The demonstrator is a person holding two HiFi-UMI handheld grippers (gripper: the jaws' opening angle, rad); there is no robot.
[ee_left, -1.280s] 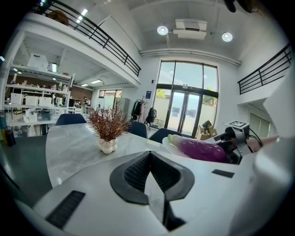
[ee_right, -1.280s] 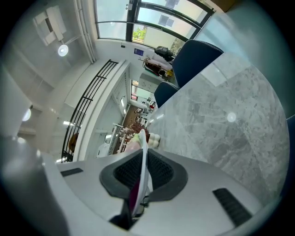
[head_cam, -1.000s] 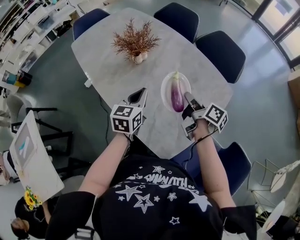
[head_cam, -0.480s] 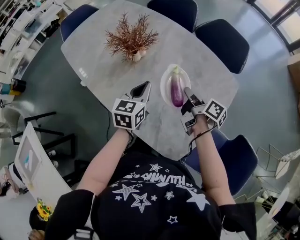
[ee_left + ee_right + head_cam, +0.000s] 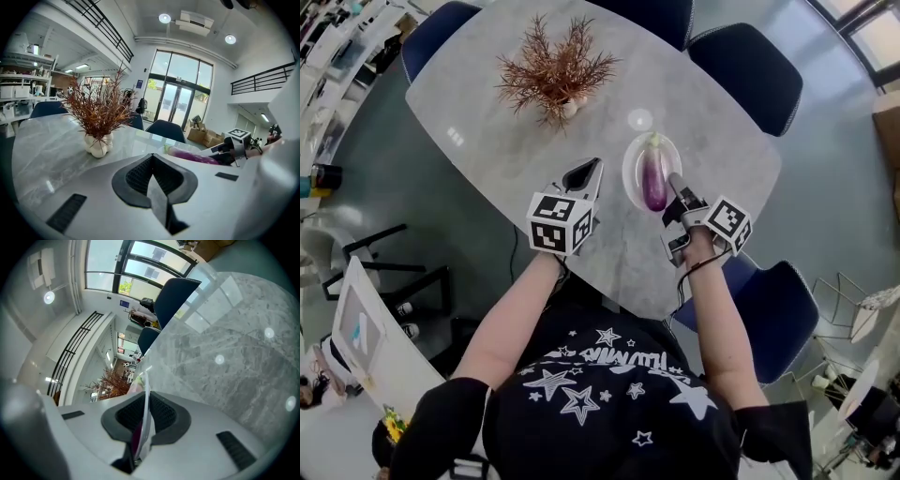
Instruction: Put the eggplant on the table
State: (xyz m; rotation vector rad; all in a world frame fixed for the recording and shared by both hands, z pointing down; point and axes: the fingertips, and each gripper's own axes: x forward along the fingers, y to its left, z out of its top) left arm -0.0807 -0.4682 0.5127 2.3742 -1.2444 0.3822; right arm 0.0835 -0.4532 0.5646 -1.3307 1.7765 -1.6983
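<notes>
A purple eggplant (image 5: 653,178) with a green stem lies on a small white plate (image 5: 632,175) near the right side of the grey marble table (image 5: 487,112). My right gripper (image 5: 673,182) is at the plate's near rim and shut on it; in the right gripper view the thin white plate rim (image 5: 146,394) runs between the jaws, with the eggplant (image 5: 136,439) beside it. My left gripper (image 5: 584,172) hovers left of the plate, shut and holding nothing. In the left gripper view the eggplant (image 5: 192,155) lies to the right.
A dried reddish plant in a small white vase (image 5: 555,77) stands at the table's middle. Dark blue chairs ring the table at the far right (image 5: 745,61), near right (image 5: 773,300) and far left (image 5: 431,37). Shelving stands along the left wall.
The head view has drifted, so the table sits higher and further left in the picture. Both grippers keep their places by the plate; the eggplant has not moved.
</notes>
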